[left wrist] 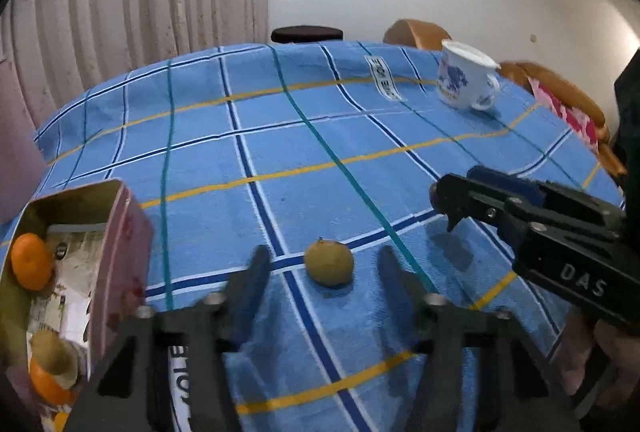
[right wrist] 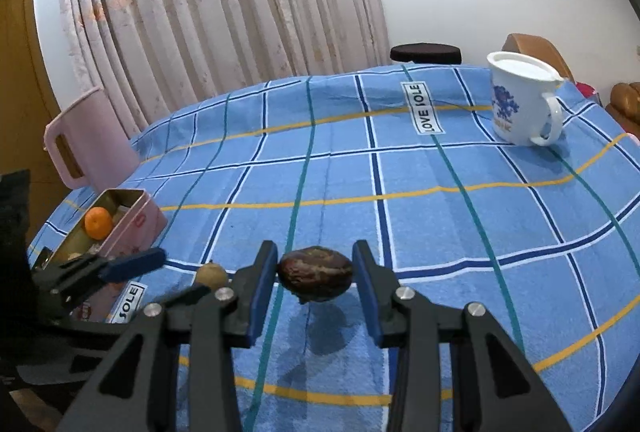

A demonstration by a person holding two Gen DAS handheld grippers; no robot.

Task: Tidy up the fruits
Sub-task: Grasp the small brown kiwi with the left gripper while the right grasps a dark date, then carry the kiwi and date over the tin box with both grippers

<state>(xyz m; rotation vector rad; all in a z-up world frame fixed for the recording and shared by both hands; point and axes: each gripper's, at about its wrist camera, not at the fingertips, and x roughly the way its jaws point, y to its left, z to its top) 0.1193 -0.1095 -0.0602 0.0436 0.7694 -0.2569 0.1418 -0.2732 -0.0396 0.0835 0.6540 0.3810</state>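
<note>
A small yellow-green fruit (left wrist: 329, 262) lies on the blue checked cloth, between the tips of my open left gripper (left wrist: 323, 264); it also shows in the right wrist view (right wrist: 212, 275). My right gripper (right wrist: 315, 274) is shut on a dark brown fruit (right wrist: 316, 272) and holds it just above the cloth. The right gripper also shows in the left wrist view (left wrist: 450, 207), to the right of the yellow-green fruit. A pink tin box (left wrist: 116, 244) at the left holds an orange (left wrist: 31, 267) and other fruit; the box shows in the right wrist view too (right wrist: 132, 228).
A white mug with a blue print (right wrist: 520, 103) stands at the far right of the table. A pink jug (right wrist: 86, 139) stands at the left edge behind the tin. Chairs (left wrist: 560, 91) and a dark stool (right wrist: 426, 53) stand past the far edge.
</note>
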